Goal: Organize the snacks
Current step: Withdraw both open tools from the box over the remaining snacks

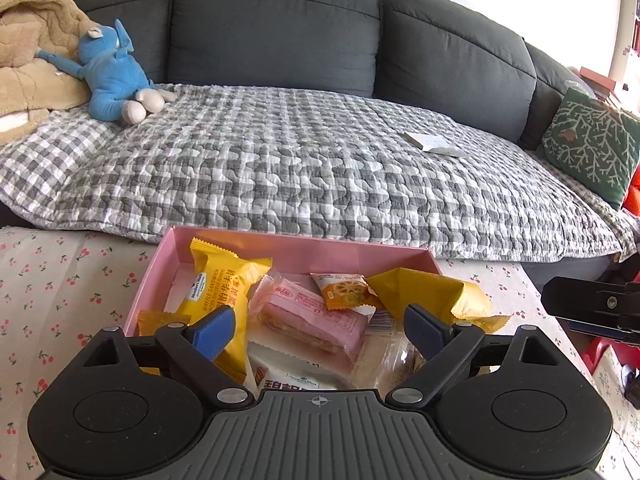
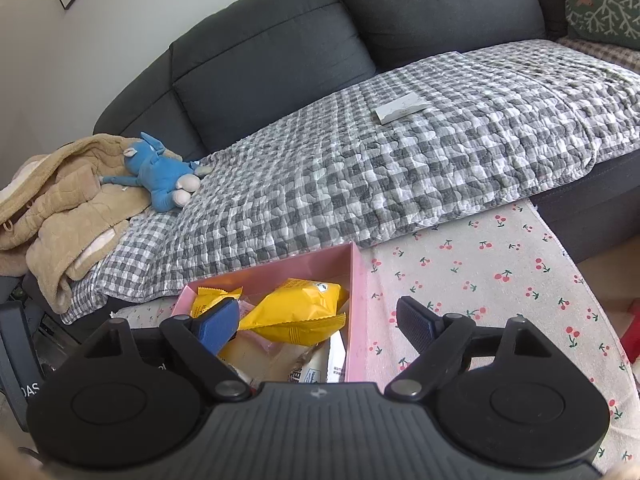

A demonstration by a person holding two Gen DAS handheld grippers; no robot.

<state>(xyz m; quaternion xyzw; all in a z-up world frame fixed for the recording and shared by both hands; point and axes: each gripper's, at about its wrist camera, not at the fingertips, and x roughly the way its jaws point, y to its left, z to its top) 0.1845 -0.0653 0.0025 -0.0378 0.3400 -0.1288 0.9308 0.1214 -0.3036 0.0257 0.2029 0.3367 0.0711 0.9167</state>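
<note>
A pink box (image 1: 304, 249) on a cherry-print tablecloth holds several snack packets: a yellow waffle sandwich pack (image 1: 218, 280), a pink wafer pack (image 1: 312, 316), a small orange lemon sachet (image 1: 344, 290), a yellow pack (image 1: 428, 292) on the right and clear-wrapped items near me. My left gripper (image 1: 320, 330) is open and empty, just above the snacks. The right gripper (image 1: 592, 308) shows at the right edge. In the right wrist view the right gripper (image 2: 320, 326) is open and empty, straddling the box's right wall (image 2: 358, 312), with a yellow pack (image 2: 298, 310) between its fingers' line.
A dark grey sofa (image 1: 272, 28) with a grey checked quilt (image 1: 300, 168) lies behind the table. On it are a blue plush toy (image 1: 110, 76), a beige jacket (image 1: 28, 60), a white card (image 1: 436, 144) and a green cushion (image 1: 592, 144). The cherry-print tablecloth (image 2: 480, 280) spreads right of the box.
</note>
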